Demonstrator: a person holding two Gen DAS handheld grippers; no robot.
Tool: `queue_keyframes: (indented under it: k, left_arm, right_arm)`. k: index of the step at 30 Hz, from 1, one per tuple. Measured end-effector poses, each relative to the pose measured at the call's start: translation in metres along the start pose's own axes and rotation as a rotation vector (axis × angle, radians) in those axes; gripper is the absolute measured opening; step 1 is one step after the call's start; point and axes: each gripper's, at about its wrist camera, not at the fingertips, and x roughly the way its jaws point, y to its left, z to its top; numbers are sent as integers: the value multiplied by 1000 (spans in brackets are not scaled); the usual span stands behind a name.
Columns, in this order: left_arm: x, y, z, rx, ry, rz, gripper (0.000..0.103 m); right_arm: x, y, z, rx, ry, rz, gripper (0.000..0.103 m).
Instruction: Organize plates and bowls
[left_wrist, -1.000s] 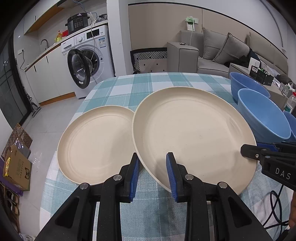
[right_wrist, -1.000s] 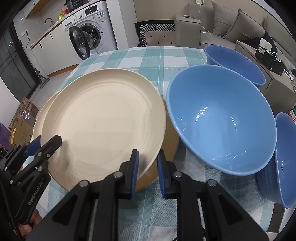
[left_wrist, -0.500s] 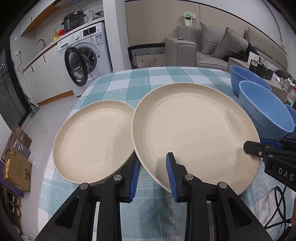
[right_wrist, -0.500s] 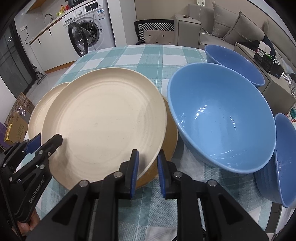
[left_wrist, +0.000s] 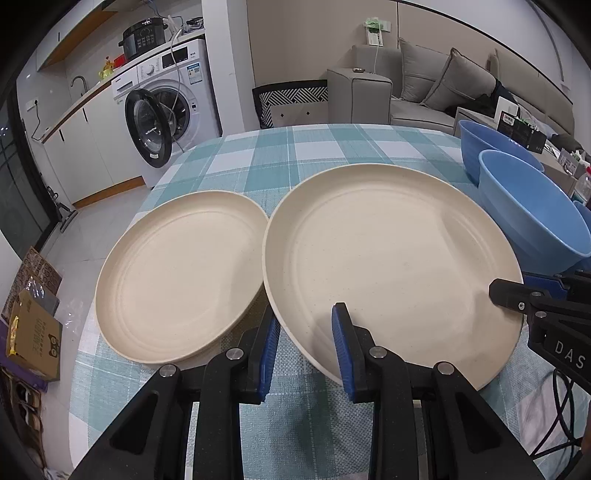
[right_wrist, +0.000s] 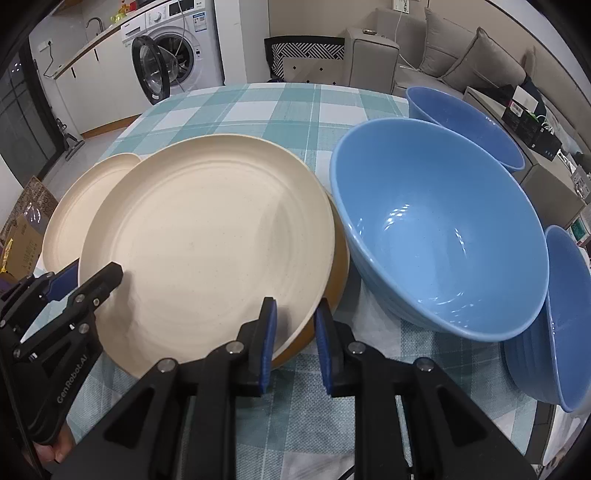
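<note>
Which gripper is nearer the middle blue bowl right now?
Right. The right gripper clamps the lifted plate's rim just beside the middle blue bowl; the left gripper grips the plate's opposite edge.

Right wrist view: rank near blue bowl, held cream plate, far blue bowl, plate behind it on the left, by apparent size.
1. Held cream plate and near blue bowl: alike, no call.
2. Far blue bowl: smaller, but farther away and partly hidden.
3. Left cream plate: mostly hidden by the held plate, unsure.
</note>
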Motion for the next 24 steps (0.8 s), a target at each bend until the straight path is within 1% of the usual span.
queue_keyframes:
  k: [9, 24]
  left_arm:
    - [4, -4, -2, 8, 5, 2, 28]
    - [4, -4, -4, 7, 8, 3, 29]
  right_arm:
    - [-1, 1, -3, -19, -8, -41, 23]
    - [-5, 1, -4, -16, -11, -41, 24]
